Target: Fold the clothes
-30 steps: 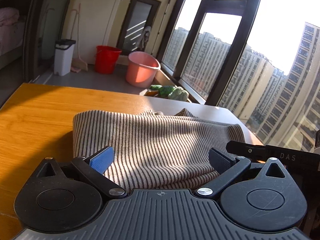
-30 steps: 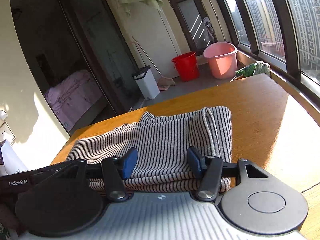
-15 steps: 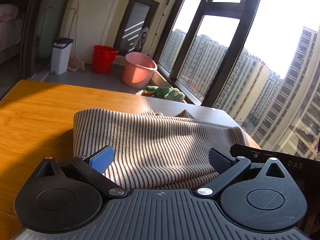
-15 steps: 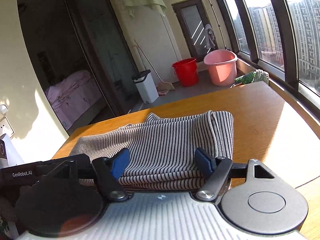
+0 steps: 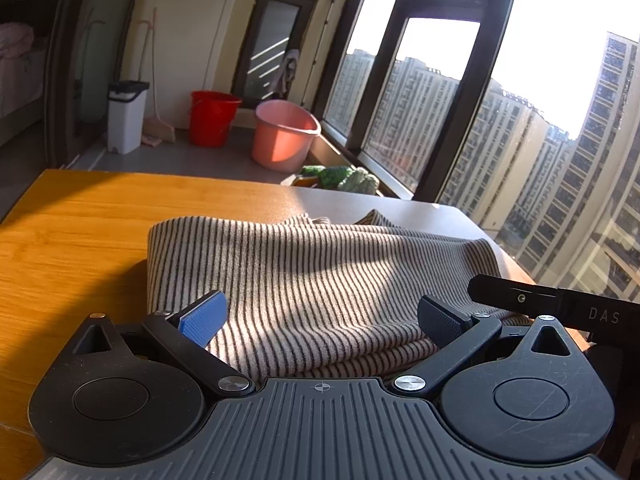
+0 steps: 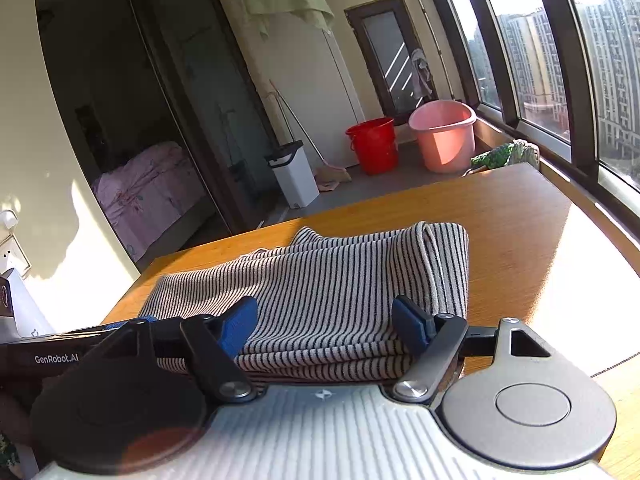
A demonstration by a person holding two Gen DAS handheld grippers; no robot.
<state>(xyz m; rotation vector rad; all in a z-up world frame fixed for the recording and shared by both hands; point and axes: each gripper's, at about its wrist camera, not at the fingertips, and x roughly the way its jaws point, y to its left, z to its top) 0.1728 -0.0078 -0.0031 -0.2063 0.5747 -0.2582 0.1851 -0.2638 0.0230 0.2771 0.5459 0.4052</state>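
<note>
My left gripper (image 5: 320, 316) and right gripper (image 6: 325, 322) both gape wide, holding nothing; the folded striped top (image 5: 320, 276) lies on the table (image 5: 80, 232) just ahead; I should grab both near corners evenly.

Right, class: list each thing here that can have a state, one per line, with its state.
Striped garment: folded in layers, lying on the wooden table.
Left gripper: open, holding nothing.
Right gripper: open, holding nothing.
Red bucket: upright on the floor.
Pink bucket: upright on the floor.
White bin: lid shut.
</note>
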